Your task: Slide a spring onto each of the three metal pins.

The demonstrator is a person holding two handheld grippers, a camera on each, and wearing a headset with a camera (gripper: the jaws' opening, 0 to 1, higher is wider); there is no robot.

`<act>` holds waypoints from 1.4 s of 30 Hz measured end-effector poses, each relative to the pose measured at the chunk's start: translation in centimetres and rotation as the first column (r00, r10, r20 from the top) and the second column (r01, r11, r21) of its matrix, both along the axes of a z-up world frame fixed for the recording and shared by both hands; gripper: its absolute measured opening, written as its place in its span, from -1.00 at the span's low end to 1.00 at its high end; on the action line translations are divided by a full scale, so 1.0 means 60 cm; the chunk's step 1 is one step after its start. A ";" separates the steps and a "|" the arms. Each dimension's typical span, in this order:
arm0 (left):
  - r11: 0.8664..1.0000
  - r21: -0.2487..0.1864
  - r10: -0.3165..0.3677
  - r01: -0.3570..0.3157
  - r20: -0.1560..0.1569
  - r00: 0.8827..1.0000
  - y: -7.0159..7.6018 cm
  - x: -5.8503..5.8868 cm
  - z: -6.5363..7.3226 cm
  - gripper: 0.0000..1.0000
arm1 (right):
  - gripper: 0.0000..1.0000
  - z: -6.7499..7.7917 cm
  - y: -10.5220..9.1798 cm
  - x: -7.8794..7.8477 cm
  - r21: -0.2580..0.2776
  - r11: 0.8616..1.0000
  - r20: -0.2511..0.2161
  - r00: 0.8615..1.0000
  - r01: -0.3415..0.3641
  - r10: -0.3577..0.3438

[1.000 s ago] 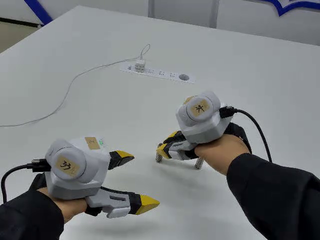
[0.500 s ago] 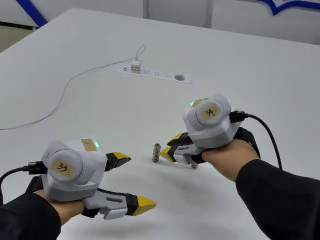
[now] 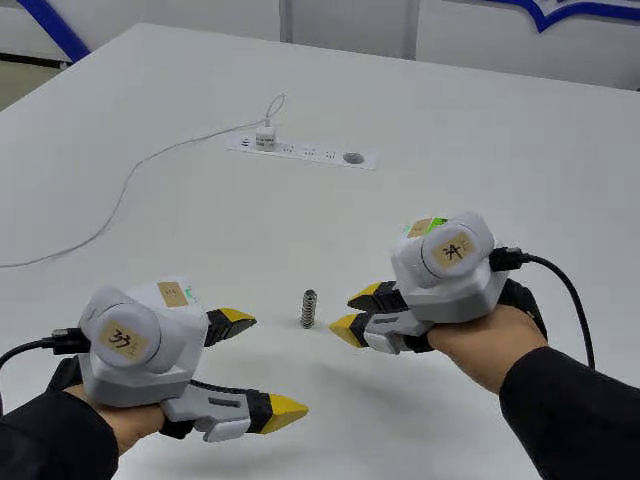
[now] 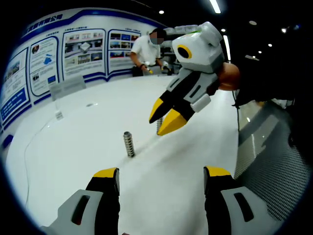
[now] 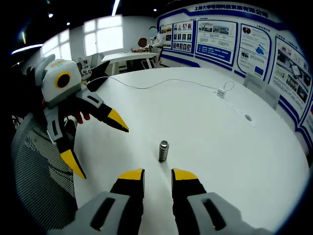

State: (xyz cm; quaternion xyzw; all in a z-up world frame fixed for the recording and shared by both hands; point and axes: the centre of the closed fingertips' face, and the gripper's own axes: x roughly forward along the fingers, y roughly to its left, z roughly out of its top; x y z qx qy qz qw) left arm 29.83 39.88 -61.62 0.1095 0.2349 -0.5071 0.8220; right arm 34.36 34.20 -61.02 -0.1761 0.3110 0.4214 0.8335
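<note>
One spring point(image 3: 309, 308) stands upright on a pin on the white table point(image 3: 500, 140), between my two grippers. The left gripper point(image 3: 262, 364) lies at the lower left, open wide with nothing between its yellow tips. My right gripper point(image 3: 352, 312) sits just right of the spring, its jaws a small gap apart and empty. In the left gripper view the same spring point(image 4: 128, 144) stands ahead of the left gripper point(image 4: 161, 174), and a second spring point(image 4: 159, 126) shows partly behind the right gripper point(image 4: 165, 116). From the right gripper point(image 5: 157, 175) the spring point(image 5: 163, 151) is straight ahead, apart from the tips.
A white power strip point(image 3: 300, 152) with a plugged-in charger lies farther back, and its thin cable point(image 3: 130, 185) trails off to the left. A person point(image 4: 145, 49) stands at the table's far end in the left gripper view.
My right gripper has drawn back to the right, away from the spring that it stood over. The second spring is now behind it. The left gripper has barely moved.
</note>
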 end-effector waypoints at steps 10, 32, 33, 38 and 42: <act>1.000 0.003 -0.001 0.001 0.000 1.000 0.000 0.000 -0.001 0.43 | -0.52 -0.012 -0.019 -0.033 0.013 1.000 -0.015 1.000 0.009 -0.009; 1.000 0.001 -0.005 0.005 0.000 1.000 -0.001 -0.001 -0.002 0.44 | -0.46 -0.014 -0.105 -0.067 0.055 0.989 -0.029 0.991 0.135 -0.134; 1.000 0.000 -0.005 0.005 0.000 1.000 -0.001 0.000 -0.002 0.44 | -0.46 -0.013 -0.111 -0.069 0.059 0.988 -0.030 0.989 0.145 -0.143; 1.000 -0.002 -0.003 0.003 0.001 1.000 -0.001 0.000 -0.001 0.44 | -0.44 -0.016 -0.132 -0.078 0.065 0.982 -0.035 0.983 0.180 -0.178; 1.000 -0.003 -0.003 0.003 0.001 1.000 -0.001 0.000 0.000 0.44 | -0.43 -0.014 -0.157 -0.084 0.075 0.973 -0.036 0.975 0.220 -0.218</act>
